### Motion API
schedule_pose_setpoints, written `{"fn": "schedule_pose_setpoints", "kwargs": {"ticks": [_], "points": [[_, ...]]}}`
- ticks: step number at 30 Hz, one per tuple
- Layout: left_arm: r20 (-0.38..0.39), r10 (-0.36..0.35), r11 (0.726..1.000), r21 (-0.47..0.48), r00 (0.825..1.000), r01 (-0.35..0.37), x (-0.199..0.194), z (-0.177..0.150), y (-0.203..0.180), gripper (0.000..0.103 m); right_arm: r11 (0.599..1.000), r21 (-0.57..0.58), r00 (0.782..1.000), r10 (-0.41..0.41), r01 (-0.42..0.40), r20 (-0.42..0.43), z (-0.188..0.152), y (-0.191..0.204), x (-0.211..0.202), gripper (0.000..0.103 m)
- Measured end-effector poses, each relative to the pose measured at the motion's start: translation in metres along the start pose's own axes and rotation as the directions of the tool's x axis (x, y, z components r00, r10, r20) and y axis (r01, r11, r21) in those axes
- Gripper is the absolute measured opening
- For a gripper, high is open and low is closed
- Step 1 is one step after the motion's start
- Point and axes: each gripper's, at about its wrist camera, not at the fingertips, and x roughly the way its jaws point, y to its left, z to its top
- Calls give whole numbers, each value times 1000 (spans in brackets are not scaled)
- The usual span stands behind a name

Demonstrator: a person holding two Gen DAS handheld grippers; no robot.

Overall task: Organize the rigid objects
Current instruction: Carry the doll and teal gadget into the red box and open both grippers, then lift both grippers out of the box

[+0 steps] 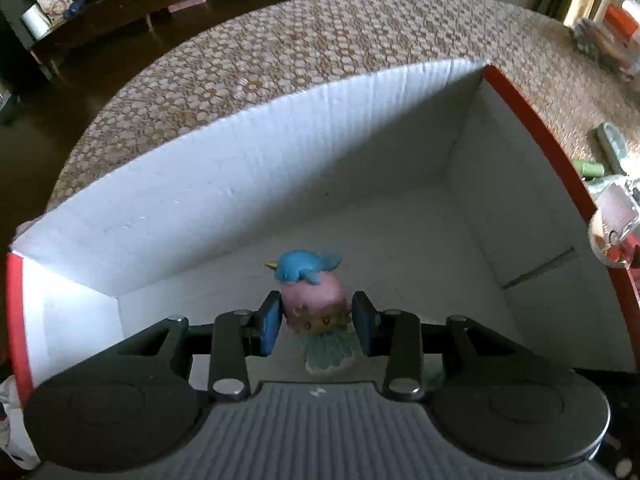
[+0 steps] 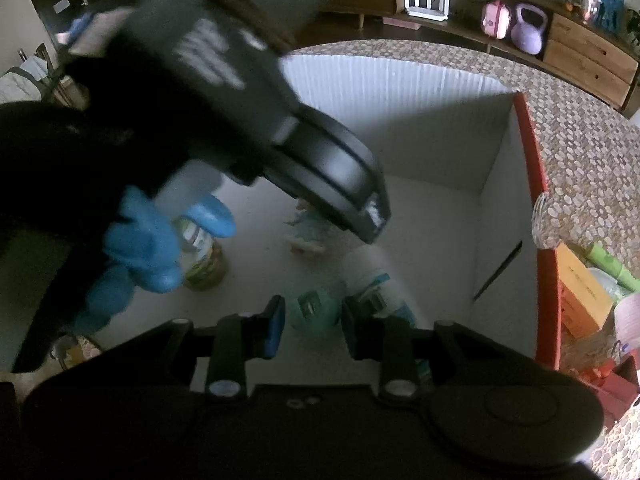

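A toy figurine (image 1: 310, 300) with a blue narwhal on a pink head and a pale teal skirt sits between the fingers of my left gripper (image 1: 316, 320), which is shut on it, low inside a white cardboard box (image 1: 280, 152) with red edges. My right gripper (image 2: 313, 322) is shut on a green round object (image 2: 316, 310) over the same box (image 2: 420, 92). The left gripper's black body (image 2: 240, 120) and a blue-gloved hand (image 2: 140, 248) fill the left of the right wrist view. The figurine's skirt (image 2: 308, 236) shows below the left gripper. A glass jar (image 2: 204, 260) stands on the box floor.
The box sits on a table with a brown patterned cloth (image 1: 320, 40). Right of the box lie a clear jar (image 1: 614, 228), green tubes (image 1: 588, 168), an orange box (image 2: 584, 288) and a green roll (image 2: 608, 264). A white packet (image 2: 384, 292) lies in the box.
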Motion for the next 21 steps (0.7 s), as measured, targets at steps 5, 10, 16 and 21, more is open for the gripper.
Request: {"fn": "schedule_pose_setpoints", "kwargs": {"ticks": [5,10,16,21], "points": [[-31,2,1000,-9,1000,-2,11,0,-3,38,1000,15,1000,9,-9,-4,2,-9,-1,34],[-40,-6,999,-32,999,5,9,0,3,38,999,36,1000,20,-20,6,1,-13,-7,42],[-16,-2,998,-59,1000,1,-4,-4,10,43,998,59,999,22,-23,27,-2,-16,-20,47],[17,-1,998,-63,1000,3,-26,-16,11,52,998,60,998,22,-25,53,-7,-14,-37,54]]}}
